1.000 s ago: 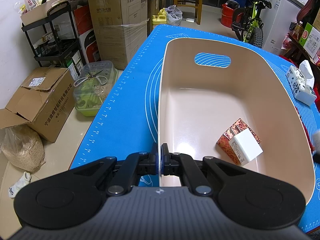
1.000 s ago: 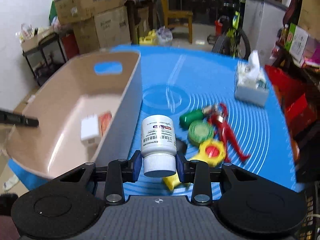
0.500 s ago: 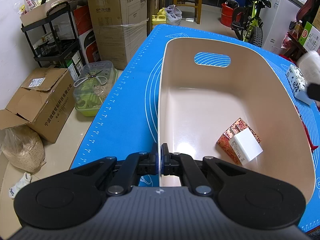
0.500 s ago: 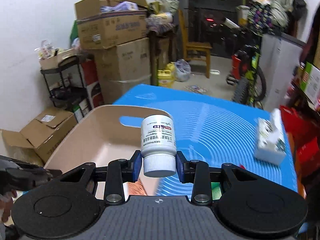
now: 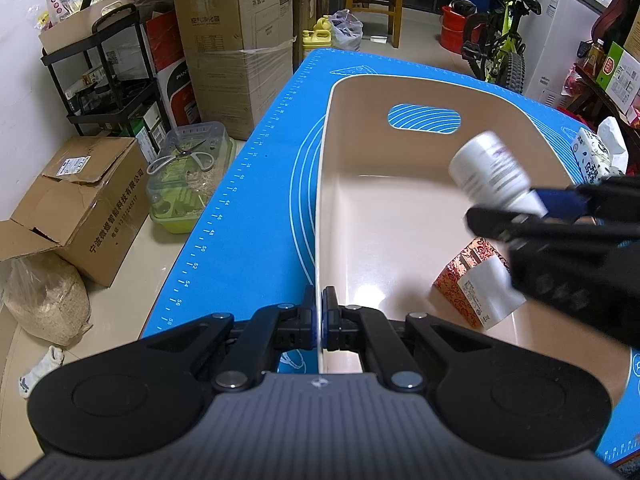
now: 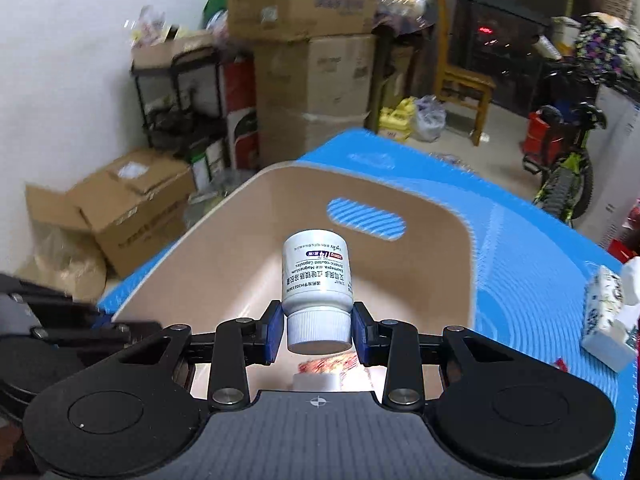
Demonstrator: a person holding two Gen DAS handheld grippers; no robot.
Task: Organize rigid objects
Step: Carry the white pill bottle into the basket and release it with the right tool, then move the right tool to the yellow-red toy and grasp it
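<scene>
Legibly, "Magnesium Capsules" bottle label.

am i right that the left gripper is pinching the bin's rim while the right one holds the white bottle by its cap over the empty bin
Not quite: the bin is not empty. The left wrist view shows a red patterned box already lying on its floor. The rest holds: the left gripper is shut on the bin's rim, and the right gripper grips the white bottle by its cap above the bin.

Blue mat: beige bin, tissue box.
</scene>
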